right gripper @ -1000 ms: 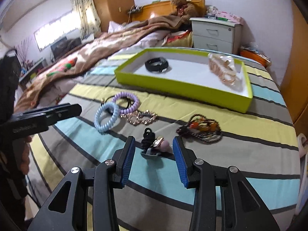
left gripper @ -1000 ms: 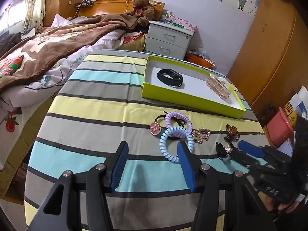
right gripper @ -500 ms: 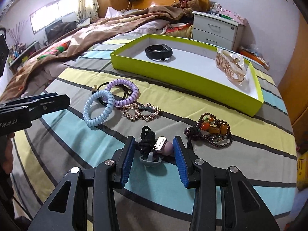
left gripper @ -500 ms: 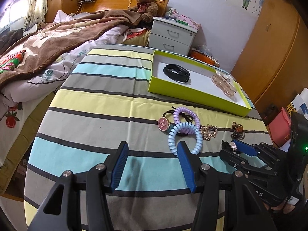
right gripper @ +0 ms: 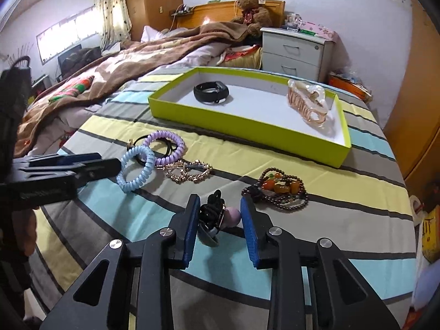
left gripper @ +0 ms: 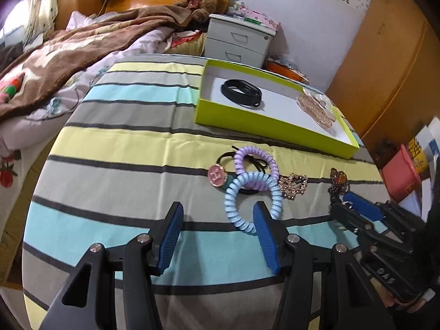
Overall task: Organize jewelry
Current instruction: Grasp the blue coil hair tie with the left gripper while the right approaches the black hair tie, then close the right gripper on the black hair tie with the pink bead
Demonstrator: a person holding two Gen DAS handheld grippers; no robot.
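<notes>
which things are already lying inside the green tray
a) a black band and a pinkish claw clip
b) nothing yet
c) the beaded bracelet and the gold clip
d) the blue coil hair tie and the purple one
a: the right wrist view shows the black band and the pinkish claw clip on the white floor of the green tray, while the blue coil hair tie, the purple coil tie, the gold clip and the beaded bracelet all lie on the striped cloth outside it.

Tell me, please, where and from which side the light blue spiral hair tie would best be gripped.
Probably on the near arc of the light blue spiral hair tie, coming down from above with one finger inside the loop and one outside. It lies flat on the striped cloth, its far arc overlaps the purple spiral tie, and the open left gripper is already beside the free near arc.
</notes>
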